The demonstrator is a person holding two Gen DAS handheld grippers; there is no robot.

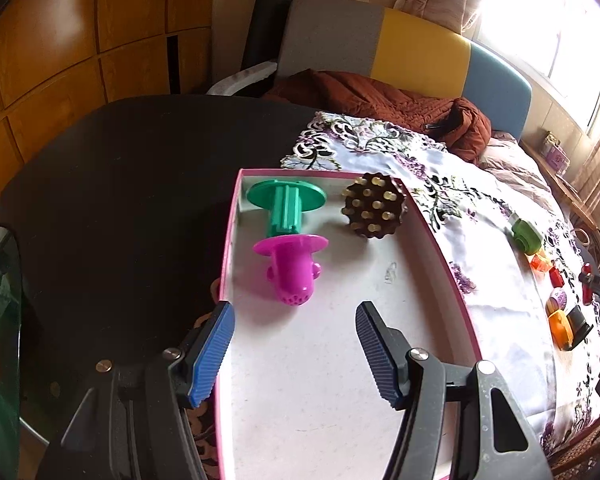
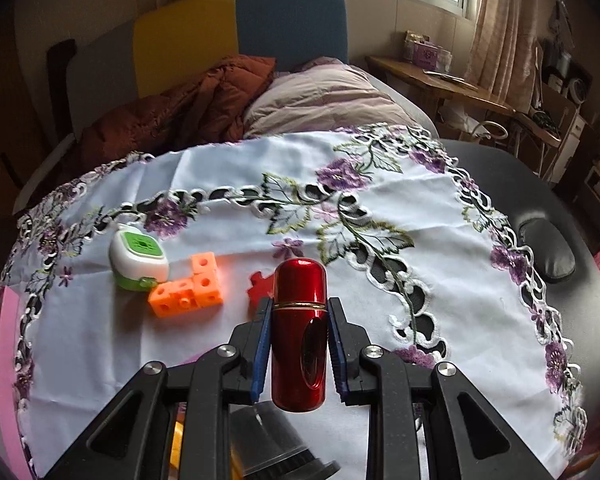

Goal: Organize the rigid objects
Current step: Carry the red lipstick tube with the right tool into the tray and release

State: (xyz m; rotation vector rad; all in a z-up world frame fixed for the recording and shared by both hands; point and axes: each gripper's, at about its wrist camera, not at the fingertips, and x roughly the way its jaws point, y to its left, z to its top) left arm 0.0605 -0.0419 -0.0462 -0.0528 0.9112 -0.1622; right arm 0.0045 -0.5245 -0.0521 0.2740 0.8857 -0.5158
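In the left wrist view my left gripper [image 1: 296, 312] is open and empty over a pink-rimmed white box [image 1: 432, 236]. The box holds a green spool [image 1: 286, 204], a magenta plug [image 1: 292, 268] and a brown studded ball [image 1: 374, 210]. In the right wrist view my right gripper [image 2: 300, 308] is shut on a glossy red capsule-shaped case [image 2: 300, 332], held above the embroidered cloth [image 2: 260, 168]. Past it lie orange linked cubes [image 2: 188, 290], a green-and-white device [image 2: 138, 260] and a small red piece [image 2: 262, 286].
The cloth covers a dark round table [image 1: 120, 184]. Small objects lie right of the box: a green device [image 1: 526, 236], orange pieces [image 1: 540, 262] and an orange-black item [image 1: 568, 326]. A black pad [image 2: 546, 252] sits on the table's right. A sofa with a brown jacket [image 2: 188, 108] stands behind.
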